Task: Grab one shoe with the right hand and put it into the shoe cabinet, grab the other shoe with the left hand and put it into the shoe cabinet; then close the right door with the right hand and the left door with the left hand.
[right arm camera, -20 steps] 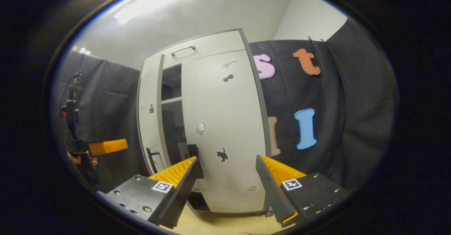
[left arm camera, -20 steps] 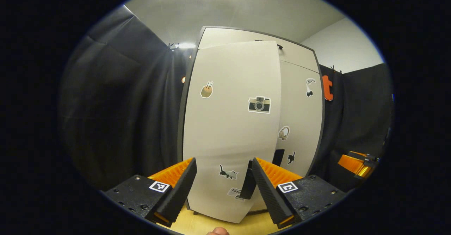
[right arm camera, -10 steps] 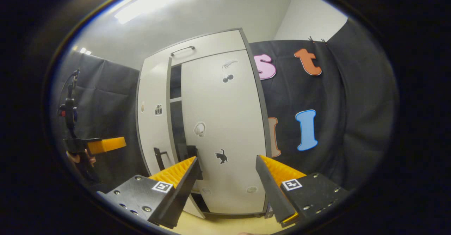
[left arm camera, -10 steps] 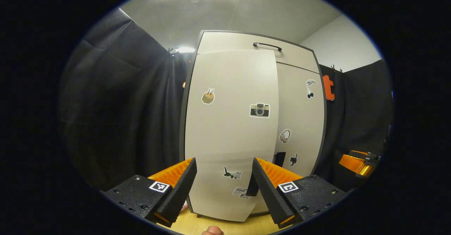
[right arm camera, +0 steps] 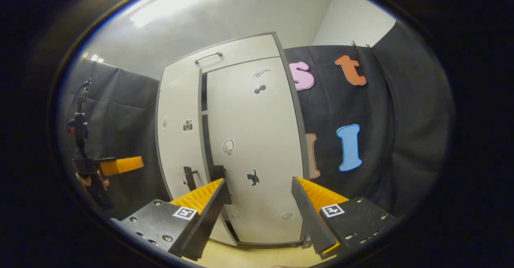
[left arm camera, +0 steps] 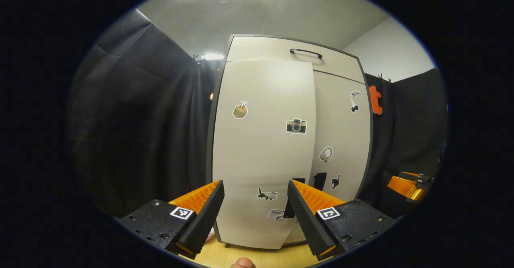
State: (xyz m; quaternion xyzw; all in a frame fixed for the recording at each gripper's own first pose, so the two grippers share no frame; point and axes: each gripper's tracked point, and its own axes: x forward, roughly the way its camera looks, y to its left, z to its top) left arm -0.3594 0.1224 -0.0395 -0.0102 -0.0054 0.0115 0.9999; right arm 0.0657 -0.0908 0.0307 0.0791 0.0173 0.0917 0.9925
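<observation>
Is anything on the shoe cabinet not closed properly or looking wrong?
Yes. The left door is ajar: a dark gap runs between it and the shut right door. Nothing looks damaged or spilled.

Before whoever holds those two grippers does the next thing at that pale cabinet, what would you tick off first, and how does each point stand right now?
1. Right door of the pale grey shoe cabinet shut: ok, it lies flush.
2. Left door shut: not ok, a dark gap shows beside it in the right gripper view.
3. Left gripper free to push: ok, open, holding nothing.
4. Right gripper out of the way: ok, open, apart from the doors.
5. Shoes inside: cannot tell, the doors hide the shelves.
</observation>
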